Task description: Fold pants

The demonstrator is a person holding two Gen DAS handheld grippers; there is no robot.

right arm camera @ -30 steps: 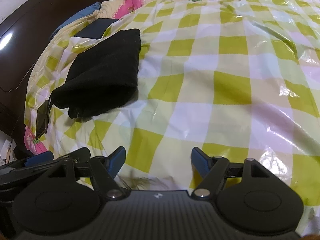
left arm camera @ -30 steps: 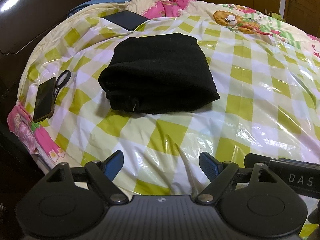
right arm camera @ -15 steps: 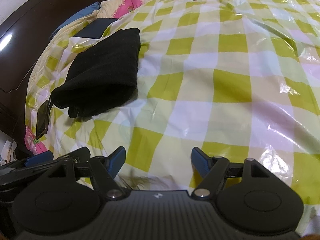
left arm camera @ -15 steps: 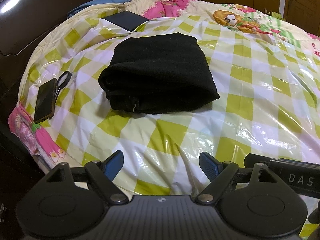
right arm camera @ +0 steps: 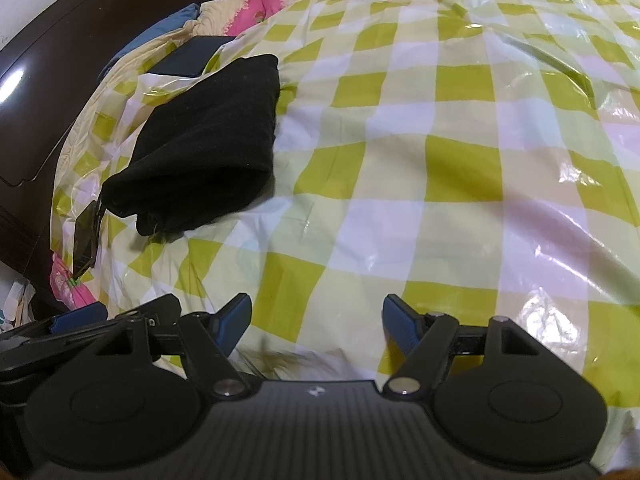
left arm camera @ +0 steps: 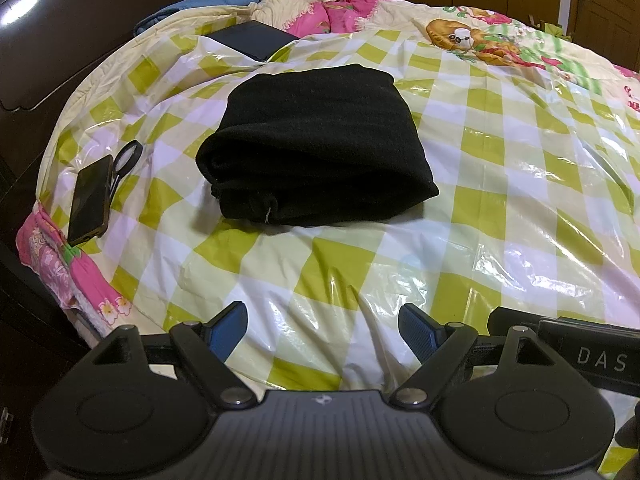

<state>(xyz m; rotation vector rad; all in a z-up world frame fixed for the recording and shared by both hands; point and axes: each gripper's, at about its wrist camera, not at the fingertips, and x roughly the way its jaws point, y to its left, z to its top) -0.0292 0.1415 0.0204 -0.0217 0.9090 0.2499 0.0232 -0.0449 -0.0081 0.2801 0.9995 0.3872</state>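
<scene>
Checked plastic sheet [left arm camera: 400, 264] covers the bed; folded pants [left arm camera: 316, 148] rest there; both jaws apart.

Free room: the checked plastic sheet [left arm camera: 500, 208] on the bed lay bare from its near edge up to the folded pants [left arm camera: 316, 148], and to their right.
Left edge: a phone [left arm camera: 90, 200] and scissors [left arm camera: 126, 158] lay there.
Far-left corner: a dark flat object [left arm camera: 254, 39] lay beyond the pants.

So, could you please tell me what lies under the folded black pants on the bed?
The folded black pants rest directly on the glossy yellow-green checked plastic sheet, which shows all around them. Whatever lies beneath the bundle itself is covered and cannot be seen.
</scene>
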